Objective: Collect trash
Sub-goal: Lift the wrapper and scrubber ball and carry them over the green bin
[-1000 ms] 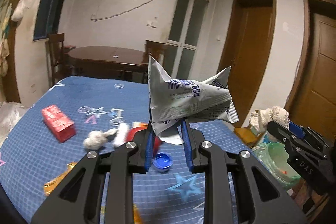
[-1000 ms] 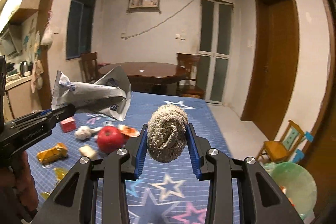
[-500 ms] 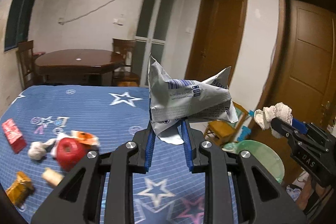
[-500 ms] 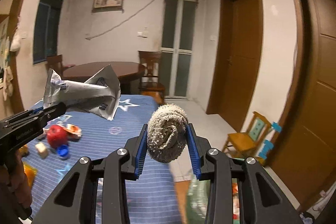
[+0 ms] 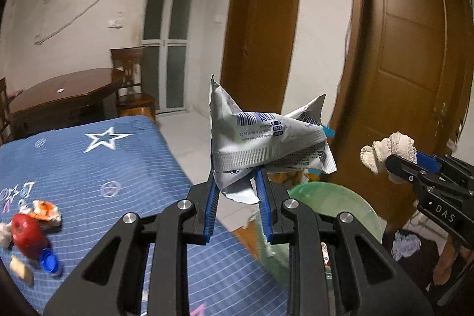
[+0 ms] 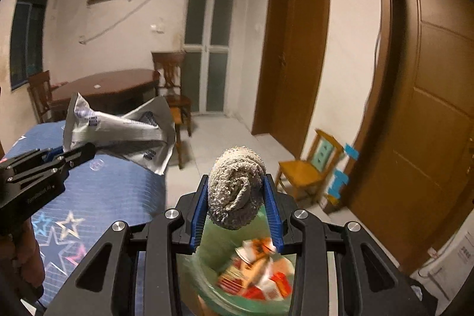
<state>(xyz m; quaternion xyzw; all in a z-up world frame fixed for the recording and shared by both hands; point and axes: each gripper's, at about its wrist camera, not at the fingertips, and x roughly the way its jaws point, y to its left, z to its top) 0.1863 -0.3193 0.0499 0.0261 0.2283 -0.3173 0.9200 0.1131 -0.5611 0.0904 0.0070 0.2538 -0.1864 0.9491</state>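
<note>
Trash carried toward the green bin

Left wrist view: the left gripper [image 5: 237, 191] pinches a crumpled silver foil wrapper [image 5: 266, 144] above the translucent green plastic bin [image 5: 349, 206] on the right, probably for dropping. Right wrist view: the right gripper [image 6: 235, 203] clamps a rolled grey cloth wad [image 6: 235, 191] directly over it.

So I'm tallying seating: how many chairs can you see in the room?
3: one dark chair behind the round table, one at its left, one small yellow chair by the doors. Others may be hidden.
</note>
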